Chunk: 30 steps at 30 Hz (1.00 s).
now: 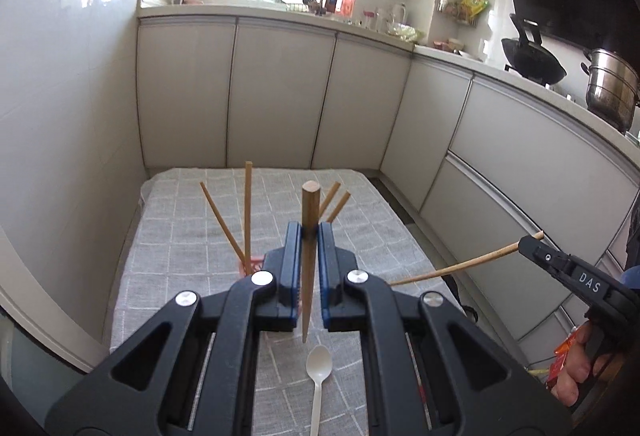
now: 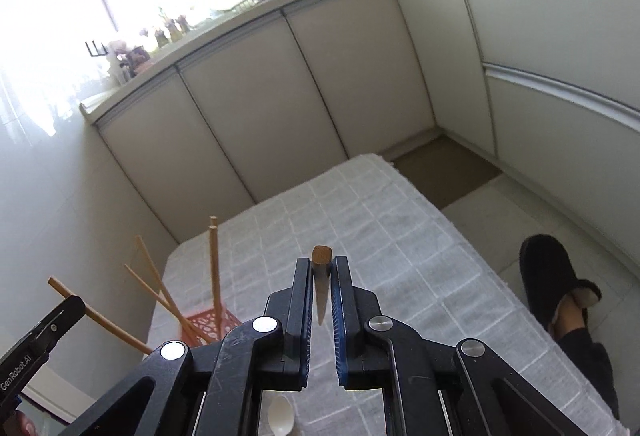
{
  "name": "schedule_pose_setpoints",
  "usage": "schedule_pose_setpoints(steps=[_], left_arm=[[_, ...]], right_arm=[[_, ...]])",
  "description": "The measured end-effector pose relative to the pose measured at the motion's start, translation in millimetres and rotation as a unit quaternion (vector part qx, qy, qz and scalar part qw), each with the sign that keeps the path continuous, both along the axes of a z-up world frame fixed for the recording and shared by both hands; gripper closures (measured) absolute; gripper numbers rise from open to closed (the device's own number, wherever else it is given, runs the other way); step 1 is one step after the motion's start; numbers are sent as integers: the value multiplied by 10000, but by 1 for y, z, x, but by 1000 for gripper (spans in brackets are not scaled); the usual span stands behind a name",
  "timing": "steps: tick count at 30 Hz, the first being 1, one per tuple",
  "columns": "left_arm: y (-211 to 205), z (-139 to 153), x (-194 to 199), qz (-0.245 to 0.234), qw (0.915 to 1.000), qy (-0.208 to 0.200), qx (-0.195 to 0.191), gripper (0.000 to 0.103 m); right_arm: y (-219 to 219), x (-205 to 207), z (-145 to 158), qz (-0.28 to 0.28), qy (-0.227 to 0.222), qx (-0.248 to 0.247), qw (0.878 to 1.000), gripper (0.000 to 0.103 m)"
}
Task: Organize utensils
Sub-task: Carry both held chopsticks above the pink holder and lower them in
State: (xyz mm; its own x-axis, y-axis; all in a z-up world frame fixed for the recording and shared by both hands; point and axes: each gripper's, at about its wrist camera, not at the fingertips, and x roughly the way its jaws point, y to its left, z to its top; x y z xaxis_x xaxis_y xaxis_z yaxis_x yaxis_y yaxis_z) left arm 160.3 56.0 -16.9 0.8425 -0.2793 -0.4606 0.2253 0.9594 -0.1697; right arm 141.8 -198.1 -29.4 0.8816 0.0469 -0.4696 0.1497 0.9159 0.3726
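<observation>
Above the cloth-covered bench (image 1: 192, 236), both grippers carry chopsticks, the left gripper (image 1: 309, 232) with jaws clamped on one chopstick (image 1: 309, 236) and the right gripper (image 2: 322, 268) on another (image 2: 321, 288), while four stand in the red holder (image 2: 208, 324) and a white spoon (image 1: 318, 364) lies unsorted

My left fingers (image 1: 309, 232) are clamped on a brown wooden chopstick (image 1: 308, 256), upright, thick end up, thin tip hanging above the white plastic spoon (image 1: 318, 368). The spoon lies flat on the desk's (image 1: 192, 236) grey checked cloth at 6 o'clock, bowl pointing away. My right fingers (image 2: 323, 268) pinch a second chopstick (image 2: 321, 284) near its thick end. At 10 o'clock from my left fingers, a red perforated holder (image 1: 249, 265) stands on the cloth with several chopsticks (image 1: 248, 212) leaning outward.
</observation>
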Motion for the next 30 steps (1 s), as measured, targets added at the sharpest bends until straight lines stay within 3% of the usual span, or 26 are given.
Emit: schedule_pose_setpoints(steps=[7,16,25,30], left_arm=[[13,17,2,394,9970,-588,-297,94],[4,14,16,682,9941,-847,8,94],[2,-13,43,750,9960,-470,125,94],[-1,-26,52,713,9970,-173,228,94]], right_arm=[[10,9,31,366,-241,-122,9990,95],[32,24,53,649,-479,-157,9966,95],[69,58,60,907,-576,-147,9941,95],[83,81,49,1010,-502,-153,9935,95]])
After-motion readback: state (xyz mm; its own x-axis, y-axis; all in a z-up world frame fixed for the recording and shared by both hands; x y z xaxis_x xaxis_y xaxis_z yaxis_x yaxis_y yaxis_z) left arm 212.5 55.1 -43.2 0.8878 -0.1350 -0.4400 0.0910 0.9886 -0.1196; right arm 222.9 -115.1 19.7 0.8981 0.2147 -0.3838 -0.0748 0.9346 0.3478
